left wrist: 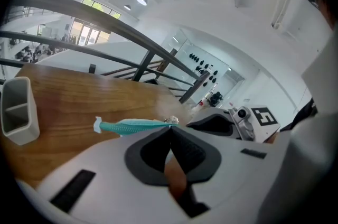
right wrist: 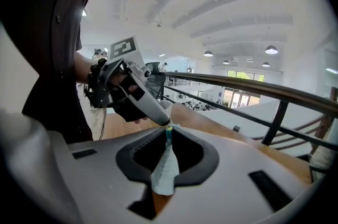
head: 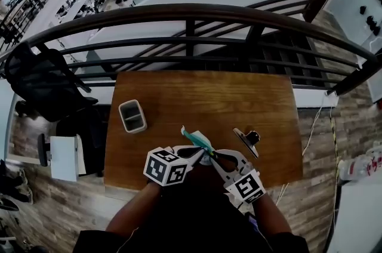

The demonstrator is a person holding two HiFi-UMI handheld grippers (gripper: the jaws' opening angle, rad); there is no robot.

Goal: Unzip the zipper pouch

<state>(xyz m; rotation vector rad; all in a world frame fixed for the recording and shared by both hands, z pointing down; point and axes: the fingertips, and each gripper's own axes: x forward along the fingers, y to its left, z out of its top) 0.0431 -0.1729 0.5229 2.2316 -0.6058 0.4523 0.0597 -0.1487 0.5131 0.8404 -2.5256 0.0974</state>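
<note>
The left gripper's (left wrist: 170, 129) two jaws are pressing tightly together, pinching the near end of the teal zipper edge of the zipper pouch (left wrist: 132, 126), beside a small metal piece that is too small to make out clearly. The right gripper's (right wrist: 169, 130) jaws are clamping the pale body of the pouch, which is hanging down between them as a flat fold. The two grippers are meeting tip to tip, with the pouch stretching out from them, held up in the air just above the near edge of the wooden table (head: 209, 96). The person is standing at that edge, holding one gripper in each hand, both tools pointing forward and slightly downward. On the table, a black binder clip (head: 248, 140) is lying near the right gripper. A grey two-compartment container (head: 132, 116) is standing upright well to the left. Beyond the table, a dark curved railing (head: 191, 10) is running across, overlooking a lower floor.
</note>
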